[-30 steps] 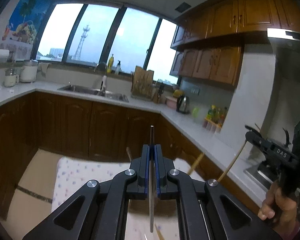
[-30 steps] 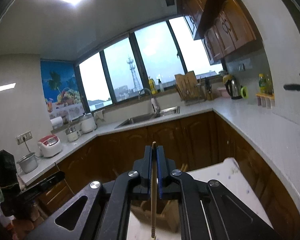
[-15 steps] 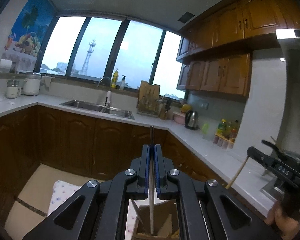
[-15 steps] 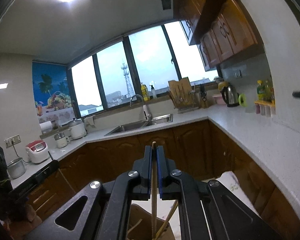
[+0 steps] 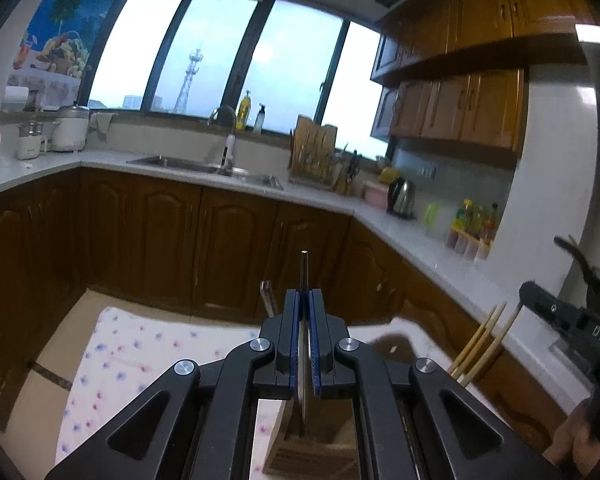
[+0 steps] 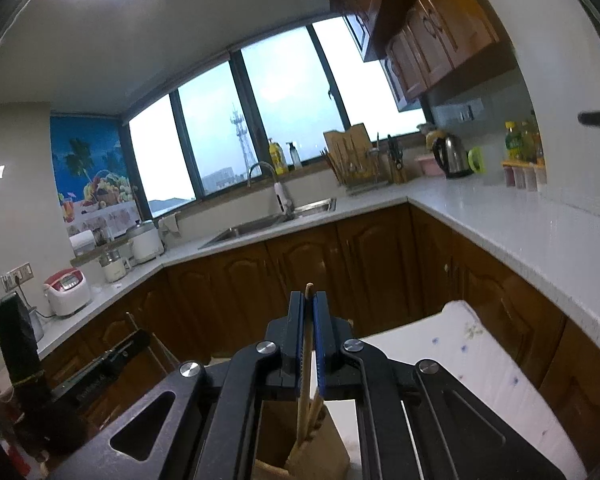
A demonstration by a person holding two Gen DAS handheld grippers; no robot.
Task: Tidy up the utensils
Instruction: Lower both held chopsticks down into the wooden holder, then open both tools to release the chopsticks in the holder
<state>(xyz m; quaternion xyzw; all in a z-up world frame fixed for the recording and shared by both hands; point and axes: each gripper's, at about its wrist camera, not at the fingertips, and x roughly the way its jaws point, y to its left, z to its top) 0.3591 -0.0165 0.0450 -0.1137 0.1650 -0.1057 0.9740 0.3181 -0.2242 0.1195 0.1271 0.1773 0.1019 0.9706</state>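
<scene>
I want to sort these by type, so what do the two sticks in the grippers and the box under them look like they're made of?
The chopstick in the left gripper looks like metal: thin, grey, slightly shiny. The chopstick in the right gripper looks like wood or bamboo: pale tan, matte. The holder below looks like brown wood, though it could be cardboard; the views are too dim to tell.

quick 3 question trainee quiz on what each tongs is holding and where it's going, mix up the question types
1. True or false: the left tongs are shut on a wooden chopstick.
2. What do the right tongs grip? A) metal utensil B) wooden chopstick C) nothing
3. Fill in: both held items hang over a brown ____ on the floral cloth.

Key:
1. False; it is a thin metal utensil.
2. B
3. holder, which already has chopsticks in it.
</scene>
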